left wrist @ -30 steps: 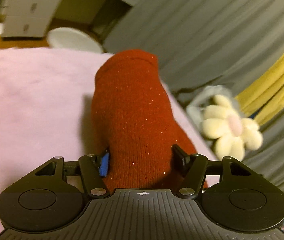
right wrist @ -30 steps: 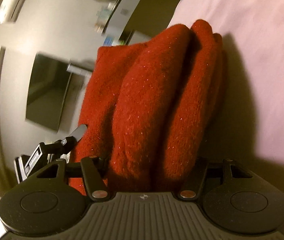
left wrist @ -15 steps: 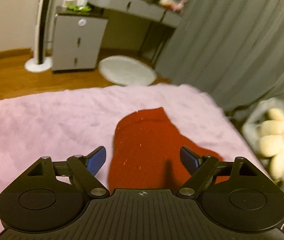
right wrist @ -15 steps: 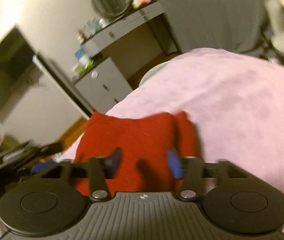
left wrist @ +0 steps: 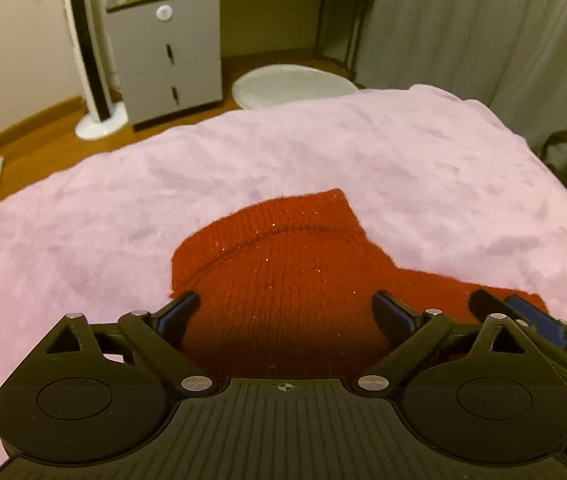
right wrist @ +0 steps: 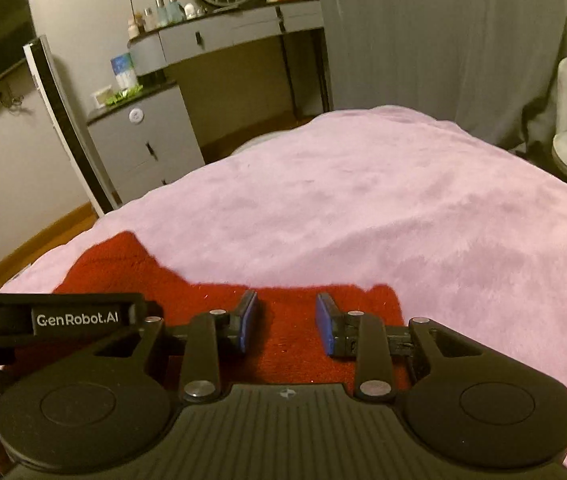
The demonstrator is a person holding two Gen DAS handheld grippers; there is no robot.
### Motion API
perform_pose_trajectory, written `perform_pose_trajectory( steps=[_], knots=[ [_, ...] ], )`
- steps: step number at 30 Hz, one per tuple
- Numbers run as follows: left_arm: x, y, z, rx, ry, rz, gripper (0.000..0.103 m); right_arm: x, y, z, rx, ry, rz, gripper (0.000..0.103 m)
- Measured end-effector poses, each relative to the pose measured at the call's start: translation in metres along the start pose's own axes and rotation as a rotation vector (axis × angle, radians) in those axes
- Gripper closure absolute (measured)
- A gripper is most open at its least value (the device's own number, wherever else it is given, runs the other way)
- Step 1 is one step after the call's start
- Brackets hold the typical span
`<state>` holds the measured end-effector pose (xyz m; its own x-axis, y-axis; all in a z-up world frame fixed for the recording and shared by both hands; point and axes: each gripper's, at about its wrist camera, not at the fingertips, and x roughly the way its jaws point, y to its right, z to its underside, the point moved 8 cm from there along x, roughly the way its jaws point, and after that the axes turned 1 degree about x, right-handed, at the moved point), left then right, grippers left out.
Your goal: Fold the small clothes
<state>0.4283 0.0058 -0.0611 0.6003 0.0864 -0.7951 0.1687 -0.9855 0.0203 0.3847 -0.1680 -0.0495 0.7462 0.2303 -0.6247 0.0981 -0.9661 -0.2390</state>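
A bed (left wrist: 323, 152) covered by a fluffy pink blanket (right wrist: 403, 208) carries everything here. The blanket's pile is mottled and slightly rumpled, and it runs from the near edge of both views out to a rounded far edge, beyond which the wooden floor (left wrist: 23, 148) shows at 10 o'clock. Directly on the blanket lies one red knitted garment (left wrist: 283, 276), flat, near the bottom centre of the left wrist view, with a curved seam across it. In the right wrist view the same garment (right wrist: 291, 344) lies at 7 o'clock, touching the blanket.
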Motion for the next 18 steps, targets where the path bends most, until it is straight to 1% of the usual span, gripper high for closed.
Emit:
perform_pose_trajectory(
  steps=[2,4,6,7,8,9,10,11,13,14,15,16,17,18],
  knots=[
    [-0.003,-0.001,0.0,0.002,0.009,-0.011,0.003,0.0,0.001,-0.001,0.016,0.015,-0.011,0.073],
    [-0.012,-0.001,0.002,0.011,0.019,-0.017,0.002,-0.005,-0.003,-0.001,0.01,0.035,-0.003,0.073],
    [-0.024,-0.005,0.005,0.017,0.021,-0.003,0.002,-0.025,-0.007,0.001,0.011,0.046,0.0,0.069],
    [-0.037,-0.009,0.009,0.015,0.025,0.017,0.002,-0.038,-0.009,0.004,0.017,0.05,-0.006,0.067],
    [-0.048,-0.012,0.012,0.014,0.037,0.047,0.003,-0.059,-0.007,0.011,0.039,0.06,-0.026,0.06],
    [-0.064,-0.017,0.019,0.014,0.063,0.096,0.003,-0.08,-0.003,0.02,0.08,0.073,-0.054,0.054],
    [-0.084,-0.023,0.031,0.018,0.08,0.15,0.003,-0.102,0.005,0.033,0.141,0.081,-0.089,0.041],
    [-0.102,-0.031,0.046,0.017,0.093,0.19,0.003,-0.123,0.015,0.048,0.208,0.088,-0.115,0.033],
    [-0.135,-0.05,0.081,-0.023,0.121,0.247,0.002,-0.156,0.037,0.084,0.313,0.072,-0.138,0.032],
    [-0.148,-0.059,0.1,-0.05,0.115,0.275,0.002,-0.167,0.048,0.099,0.359,0.053,-0.135,0.032],
    [-0.156,-0.067,0.119,-0.074,0.09,0.296,0.002,-0.174,0.059,0.112,0.409,0.013,-0.125,0.032],
    [-0.163,-0.074,0.138,-0.104,0.066,0.318,0.002,-0.174,0.059,0.112,0.409,0.013,-0.125,0.031],
    [-0.168,-0.079,0.154,-0.134,0.043,0.34,0.002,-0.179,0.066,0.12,0.465,-0.03,-0.14,0.032],
    [-0.171,-0.082,0.167,-0.155,0.016,0.365,0.002,-0.191,0.07,0.128,0.563,-0.058,-0.214,0.032]
  ],
)
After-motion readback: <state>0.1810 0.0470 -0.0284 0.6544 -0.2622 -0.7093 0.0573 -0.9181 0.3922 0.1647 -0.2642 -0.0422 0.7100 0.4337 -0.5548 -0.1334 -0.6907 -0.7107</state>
